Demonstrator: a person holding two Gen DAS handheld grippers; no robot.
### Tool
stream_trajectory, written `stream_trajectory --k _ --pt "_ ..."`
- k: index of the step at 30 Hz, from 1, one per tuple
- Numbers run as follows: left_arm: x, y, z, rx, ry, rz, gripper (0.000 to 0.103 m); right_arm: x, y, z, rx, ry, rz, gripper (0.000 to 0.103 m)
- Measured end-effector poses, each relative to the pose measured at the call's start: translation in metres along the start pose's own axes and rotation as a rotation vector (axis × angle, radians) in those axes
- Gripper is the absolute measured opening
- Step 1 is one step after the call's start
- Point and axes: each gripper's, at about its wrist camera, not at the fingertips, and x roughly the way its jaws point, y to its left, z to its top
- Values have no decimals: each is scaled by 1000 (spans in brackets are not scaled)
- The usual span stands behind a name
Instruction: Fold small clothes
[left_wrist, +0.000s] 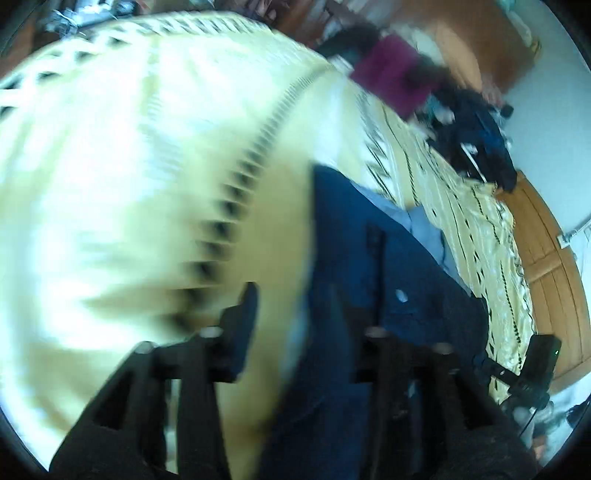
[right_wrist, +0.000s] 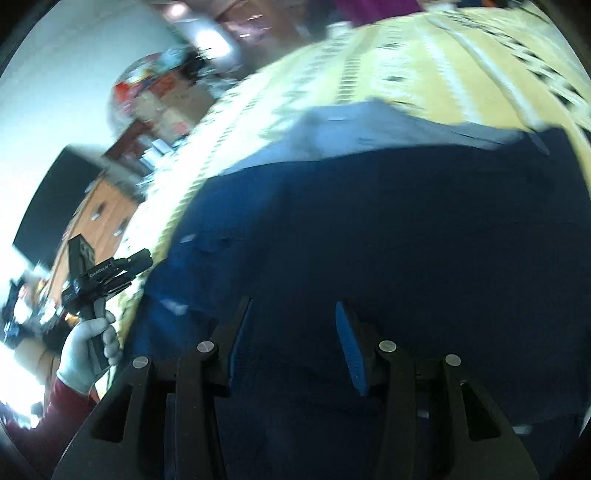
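Both views motion-blurred. Bedspread (left_wrist: 122, 155), cream with dark-patterned stripes, covers the bed and is the reference here. Navy garment (right_wrist: 369, 229) lies flat on the bedspread, with a lighter blue layer (right_wrist: 354, 125) showing along its far edge.

Right gripper (right_wrist: 293, 343) is low over the garment, jaws spread, nothing between them; blue pads (right_wrist: 351, 350) visible.

Left gripper (left_wrist: 295, 306) is at the garment's edge where it meets the bedspread, jaws spread, nothing pinched. In the right wrist view it sits off the bedspread's edge, held by a gloved hand (right_wrist: 88, 347).

Past the bedspread's far end: a dark clothes pile (left_wrist: 476, 140) and a purple item (left_wrist: 395, 74). Wooden panel (left_wrist: 546, 258) beside the bedspread, pale wall (left_wrist: 554, 110) behind it. Other side of the bedspread: wooden cabinet (right_wrist: 99, 218), blurred colourful clutter.
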Motion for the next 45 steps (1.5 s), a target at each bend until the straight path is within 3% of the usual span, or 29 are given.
stream_trajectory --k 3,9,13,16,24,27,32,38,43,45 --pt "-28 13 -14 33 34 -19 49 30 60 5 -171 26 76 51" --pt "-16 -29 -27 220 109 -88 50 119 166 6 -487 146 146 51" --pt "4 -16 -25 185 140 -57 50 160 207 5 -618 151 90 51" --pt "1 -3 -27 144 125 -79 50 178 229 -2 -745 143 2 48" --pt "-11 16 -33 94 97 -136 52 183 233 -23 -940 84 -128 48" --pt "-18 23 -38 75 85 -148 53 198 243 -21 -960 52 -135 41" --pt "-21 33 -40 39 81 -181 54 228 255 -14 -921 68 -147 39" --pt "-23 31 -43 34 84 -180 55 228 256 -20 -942 81 -151 38" --pt "-27 36 -46 12 78 -190 57 171 252 -21 -888 43 2 42" --pt "-26 36 -46 13 80 -186 57 150 243 -9 -786 37 98 42"
